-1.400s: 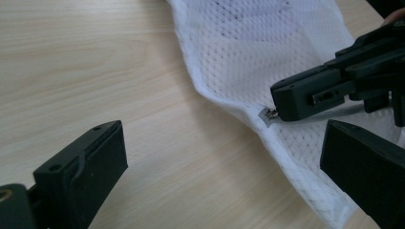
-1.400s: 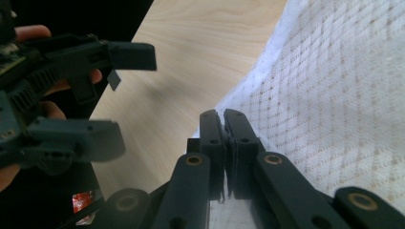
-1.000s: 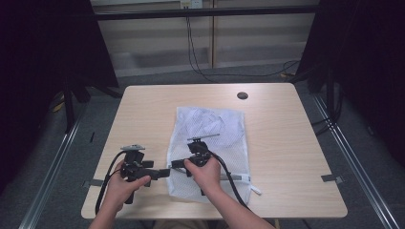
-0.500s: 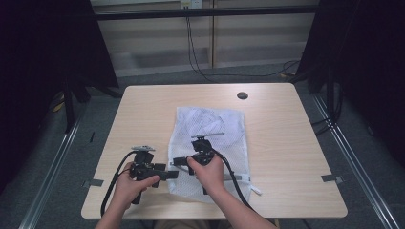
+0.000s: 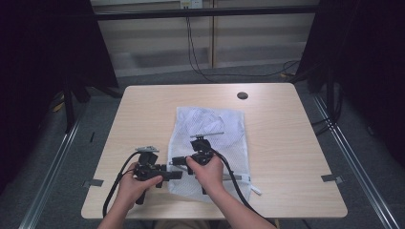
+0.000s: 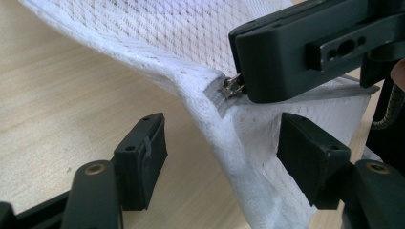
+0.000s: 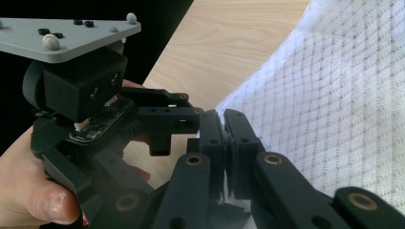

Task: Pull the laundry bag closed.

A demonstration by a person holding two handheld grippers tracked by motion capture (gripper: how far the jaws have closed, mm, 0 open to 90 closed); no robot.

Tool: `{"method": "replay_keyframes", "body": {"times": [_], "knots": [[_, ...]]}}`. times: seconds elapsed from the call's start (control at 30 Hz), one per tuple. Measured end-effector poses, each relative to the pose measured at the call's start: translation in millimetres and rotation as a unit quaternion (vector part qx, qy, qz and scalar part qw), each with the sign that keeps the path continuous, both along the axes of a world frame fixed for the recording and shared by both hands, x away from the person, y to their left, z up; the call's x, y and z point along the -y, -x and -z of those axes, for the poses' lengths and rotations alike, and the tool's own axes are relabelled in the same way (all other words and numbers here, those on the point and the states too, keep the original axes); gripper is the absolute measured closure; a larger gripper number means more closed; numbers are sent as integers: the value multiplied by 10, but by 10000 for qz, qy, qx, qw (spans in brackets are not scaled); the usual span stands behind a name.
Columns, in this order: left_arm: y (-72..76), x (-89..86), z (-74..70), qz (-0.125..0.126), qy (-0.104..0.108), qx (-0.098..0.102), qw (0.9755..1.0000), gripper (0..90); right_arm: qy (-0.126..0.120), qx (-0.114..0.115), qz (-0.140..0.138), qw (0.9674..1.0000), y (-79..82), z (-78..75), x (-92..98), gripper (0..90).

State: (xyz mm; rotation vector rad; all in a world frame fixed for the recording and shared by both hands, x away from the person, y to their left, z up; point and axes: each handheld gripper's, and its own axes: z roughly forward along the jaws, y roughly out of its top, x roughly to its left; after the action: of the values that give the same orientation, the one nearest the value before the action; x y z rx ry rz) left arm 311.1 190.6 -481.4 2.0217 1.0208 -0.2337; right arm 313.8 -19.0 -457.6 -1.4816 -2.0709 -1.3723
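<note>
While most of the setup is easy to read, a few bits aren't. From my right tongs' camera the tip of the right tongs point(image 7: 224, 119) sits against the edge of the white mesh bag point(image 7: 334, 105), and I can't make out from there what's pinched, because the jaws themselves cover it. My left hand point(image 7: 33, 186) is cut off by the frame edge there, and the room beyond the worktop point(image 7: 229, 43) is just black. From the high view the near end of the bag is partly under my right hand point(image 5: 206, 168) and cables, so its bottom edge is hard to follow.

Now the positions. The mesh bag point(image 5: 212, 138) lies flat in the middle of the worktop point(image 5: 286, 143), stretching from my hands towards the far side. My right tongs point(image 5: 177, 161) are clenched at the bag's near-left corner; the left tongs' camera shows them clamped on the metal zipper pull point(image 6: 232, 87), with the mesh bag point(image 6: 167, 43) lifted into a little ridge there. My left tongs point(image 6: 222, 157) are released, jaws spread wide, with that raised fold of the bag running between them, touching neither as far as I can see. In the high view the left tongs point(image 5: 173, 174) point right at the bag's left edge, just below the right ones.
</note>
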Motion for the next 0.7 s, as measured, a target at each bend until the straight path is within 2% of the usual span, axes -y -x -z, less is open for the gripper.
{"method": "replay_keyframes", "body": {"times": [0.13,0.2,0.33,0.47,0.57,0.7], "knots": [[-5,20,21,67,80,-132,9999,364,-14,-12,18,10000,2,-7,-4,872],[-10,25,24,74,128,-189,9997,421,-46,-9,12,10000,2,-8,-5,872],[-18,34,25,79,234,-280,9993,479,-65,-3,20,10000,2,-11,-7,872],[-21,52,30,136,305,-470,9983,570,-75,-19,9,10000,6,-9,-17,872],[-28,55,40,142,297,-501,9982,587,-79,-13,13,10000,7,-9,-18,872],[-33,58,37,163,356,-554,9977,658,-88,-15,21,10000,9,-13,-15,872]]}}
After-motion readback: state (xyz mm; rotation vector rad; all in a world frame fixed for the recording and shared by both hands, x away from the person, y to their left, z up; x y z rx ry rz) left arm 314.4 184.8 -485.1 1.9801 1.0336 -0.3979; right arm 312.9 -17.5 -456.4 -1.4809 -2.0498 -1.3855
